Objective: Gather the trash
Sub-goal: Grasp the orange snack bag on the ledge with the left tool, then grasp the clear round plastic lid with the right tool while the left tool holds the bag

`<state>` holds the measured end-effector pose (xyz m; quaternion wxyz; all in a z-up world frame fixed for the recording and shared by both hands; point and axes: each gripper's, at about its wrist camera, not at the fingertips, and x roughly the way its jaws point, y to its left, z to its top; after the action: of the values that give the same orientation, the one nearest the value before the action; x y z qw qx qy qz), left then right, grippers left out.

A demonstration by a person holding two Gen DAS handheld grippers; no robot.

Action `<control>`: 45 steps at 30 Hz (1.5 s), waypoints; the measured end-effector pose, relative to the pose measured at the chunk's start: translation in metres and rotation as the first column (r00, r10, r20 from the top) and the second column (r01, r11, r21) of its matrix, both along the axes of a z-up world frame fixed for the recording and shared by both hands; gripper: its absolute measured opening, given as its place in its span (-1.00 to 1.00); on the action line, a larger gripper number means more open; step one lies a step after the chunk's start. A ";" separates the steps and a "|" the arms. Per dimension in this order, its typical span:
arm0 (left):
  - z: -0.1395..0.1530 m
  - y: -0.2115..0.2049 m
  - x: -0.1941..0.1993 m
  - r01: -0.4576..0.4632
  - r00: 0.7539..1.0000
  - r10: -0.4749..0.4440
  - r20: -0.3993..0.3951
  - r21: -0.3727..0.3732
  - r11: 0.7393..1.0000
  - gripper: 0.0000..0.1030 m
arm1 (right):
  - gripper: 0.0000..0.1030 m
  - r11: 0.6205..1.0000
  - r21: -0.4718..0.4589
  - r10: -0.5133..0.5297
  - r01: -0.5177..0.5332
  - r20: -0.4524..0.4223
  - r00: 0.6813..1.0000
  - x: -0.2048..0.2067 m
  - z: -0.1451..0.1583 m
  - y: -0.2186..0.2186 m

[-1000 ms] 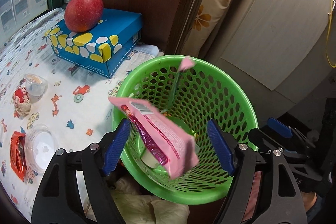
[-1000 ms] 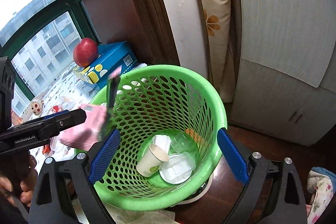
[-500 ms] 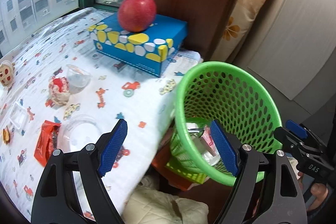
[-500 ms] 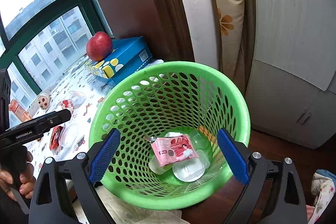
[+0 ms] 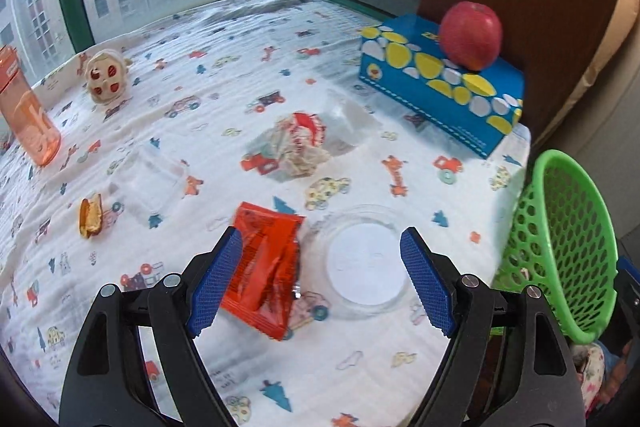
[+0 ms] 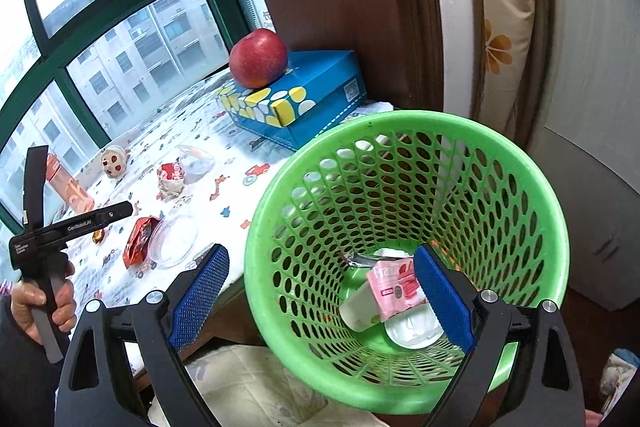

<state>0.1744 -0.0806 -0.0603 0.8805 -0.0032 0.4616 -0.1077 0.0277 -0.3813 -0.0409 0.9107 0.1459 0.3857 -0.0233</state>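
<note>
Since a second ago the pink wrapper (image 6: 394,287) has dropped out of the left tool (image 5: 320,281) into the green basket (image 6: 260,239), and that tool has swung left, away from the basket and out over the table (image 5: 240,47). Going left to right in the left wrist view: an orange bottle (image 5: 26,115) at the far left edge, a small gold wrapper (image 5: 90,217), then the red snack packet (image 5: 266,267) lying near, just inside the left finger, its long axis running near to far. The left tool is nearer to it by far, jaws spread wide and holding nothing. Just right lies a clear plastic lid (image 5: 366,263). The right tool (image 6: 320,301) gapes wide too, empty, straddling the basket's near rim.
</note>
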 end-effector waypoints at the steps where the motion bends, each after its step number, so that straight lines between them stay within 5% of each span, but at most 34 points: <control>1: -0.004 0.007 0.004 -0.013 1.000 0.013 -0.010 -0.003 1.000 0.52 | 0.75 1.000 0.001 0.009 -0.009 -0.001 1.000 0.002 0.000 0.004; 21: -0.061 0.033 0.026 0.007 0.994 -0.003 -0.113 0.036 0.999 0.51 | 0.75 0.994 -0.002 0.109 -0.109 -0.047 0.993 0.032 -0.013 0.051; 25: -0.069 0.040 0.027 0.000 0.991 0.003 -0.135 0.021 1.000 0.35 | 0.75 0.991 -0.005 0.130 -0.131 -0.054 0.990 0.035 -0.015 0.060; 32: -0.066 0.046 0.020 0.008 0.993 -0.006 -0.117 0.019 1.000 0.01 | 0.75 0.984 -0.008 0.178 -0.179 -0.064 0.982 0.044 -0.020 0.079; 45: -0.034 0.083 -0.010 -0.070 0.997 0.070 -0.043 0.007 0.998 -0.11 | 0.75 0.950 -0.022 0.309 -0.312 -0.094 0.947 0.076 -0.037 0.137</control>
<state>0.1646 0.0023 -0.0938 0.8736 -0.0192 0.4804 -0.0752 0.1038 -0.2445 -0.0779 0.8874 0.0653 0.4437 0.1065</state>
